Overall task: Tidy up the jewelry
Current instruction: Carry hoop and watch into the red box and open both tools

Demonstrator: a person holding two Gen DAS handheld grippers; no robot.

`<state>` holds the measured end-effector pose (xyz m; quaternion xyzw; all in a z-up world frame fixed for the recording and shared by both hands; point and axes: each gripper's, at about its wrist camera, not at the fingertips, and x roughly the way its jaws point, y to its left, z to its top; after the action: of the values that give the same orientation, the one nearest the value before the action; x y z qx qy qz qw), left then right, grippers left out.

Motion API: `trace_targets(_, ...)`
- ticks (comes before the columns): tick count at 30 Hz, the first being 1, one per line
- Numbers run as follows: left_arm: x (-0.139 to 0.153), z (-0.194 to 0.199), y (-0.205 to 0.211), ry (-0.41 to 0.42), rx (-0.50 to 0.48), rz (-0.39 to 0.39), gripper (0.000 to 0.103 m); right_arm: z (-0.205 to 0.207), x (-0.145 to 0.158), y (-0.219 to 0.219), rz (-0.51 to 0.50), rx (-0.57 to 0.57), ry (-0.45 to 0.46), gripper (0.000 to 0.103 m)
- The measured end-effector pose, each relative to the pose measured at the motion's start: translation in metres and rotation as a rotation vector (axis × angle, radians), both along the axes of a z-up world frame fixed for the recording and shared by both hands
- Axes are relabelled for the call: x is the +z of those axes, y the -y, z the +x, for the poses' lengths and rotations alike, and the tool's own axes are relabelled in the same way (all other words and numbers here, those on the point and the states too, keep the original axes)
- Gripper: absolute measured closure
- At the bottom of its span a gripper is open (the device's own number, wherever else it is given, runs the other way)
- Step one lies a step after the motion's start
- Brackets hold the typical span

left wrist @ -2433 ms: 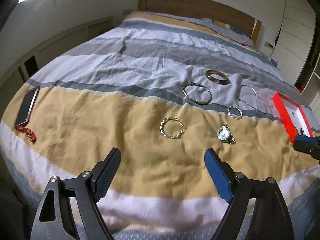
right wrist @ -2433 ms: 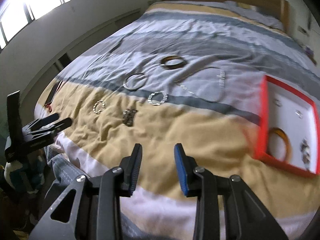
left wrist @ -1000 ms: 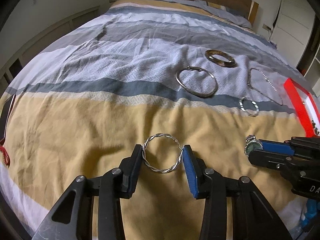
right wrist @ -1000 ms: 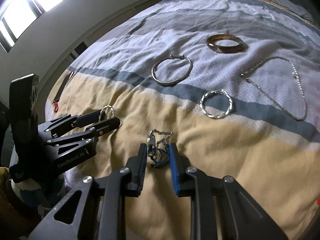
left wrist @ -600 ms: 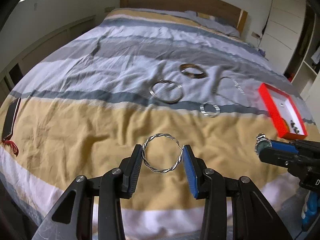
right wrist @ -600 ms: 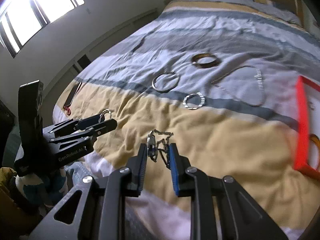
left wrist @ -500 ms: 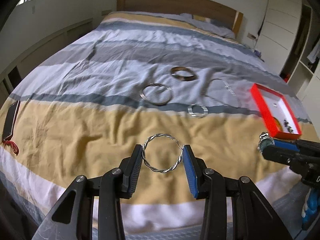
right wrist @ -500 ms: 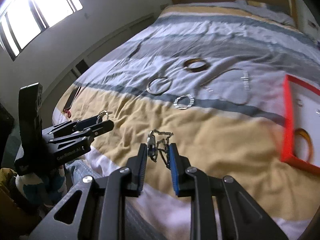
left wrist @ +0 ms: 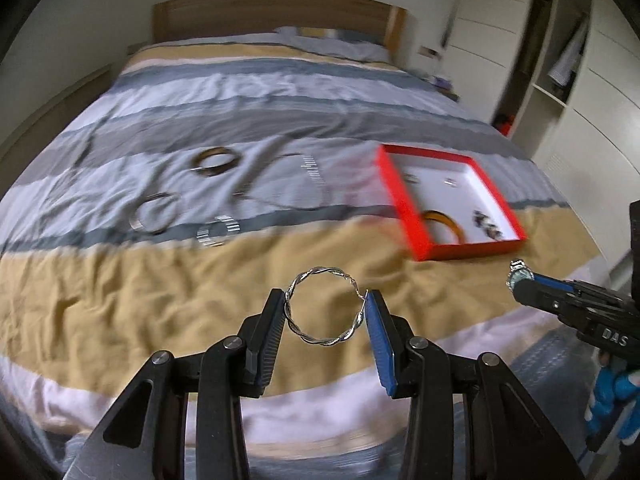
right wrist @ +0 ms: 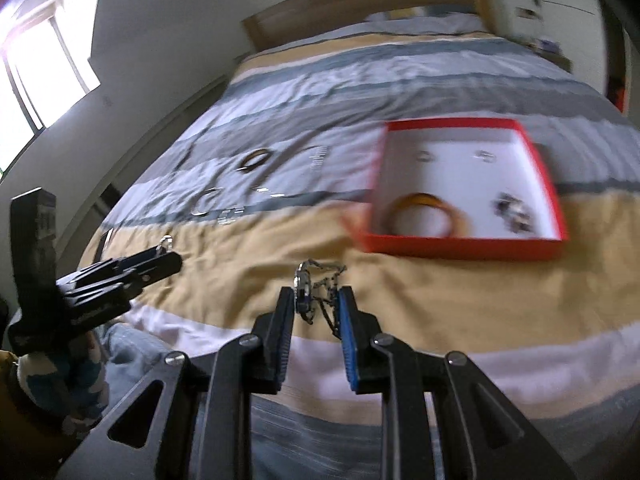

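Transport step, judged. Left gripper clamps twisted silver hoop, lower centre; right gripper pinches watch. Red box upper right. Next: carry over box, release inside.

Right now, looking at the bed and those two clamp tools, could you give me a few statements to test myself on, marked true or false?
1. The left gripper holds a twisted silver hoop bracelet. True.
2. The right gripper is empty. False: it is closed on a silver metal-band wristwatch.
3. The red-walled, white-lined box holds nothing. False: an amber bangle and small pieces lie inside.
4. A brown tortoiseshell bangle lies on the striped bedspread. True.
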<state>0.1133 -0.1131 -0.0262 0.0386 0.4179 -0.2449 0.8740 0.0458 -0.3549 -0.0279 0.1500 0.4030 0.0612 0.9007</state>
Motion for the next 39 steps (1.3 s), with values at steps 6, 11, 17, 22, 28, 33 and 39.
trace_targets(6,-0.003,0.007,0.065,-0.016,-0.095,0.015,0.063,-0.008,-0.002,0.062,-0.032,-0.093,-0.008,0.082)
trace_targets(11,-0.005,0.033,0.122,-0.024,-0.162,0.03,0.063,0.013,-0.005,0.102,-0.053,-0.124,-0.012,0.082)
trace_targets(17,-0.017,0.077,0.185,-0.018,-0.212,0.072,0.062,0.069,-0.016,0.127,-0.062,-0.113,-0.024,0.082)
trace_targets(22,-0.04,0.113,0.217,-0.032,-0.217,0.108,0.062,0.122,-0.033,0.143,-0.076,-0.103,-0.057,0.082)
trace_targets(28,-0.07,0.142,0.237,-0.068,-0.209,0.142,0.062,0.16,-0.061,0.159,-0.111,-0.083,-0.153,0.082)
trace_targets(33,-0.084,0.147,0.246,-0.065,-0.218,0.159,0.062,0.166,-0.069,0.162,-0.16,-0.07,-0.164,0.082)
trace_targets(39,-0.089,0.144,0.251,-0.022,-0.206,0.193,0.061,0.165,-0.072,0.149,-0.29,-0.025,-0.166,0.082)
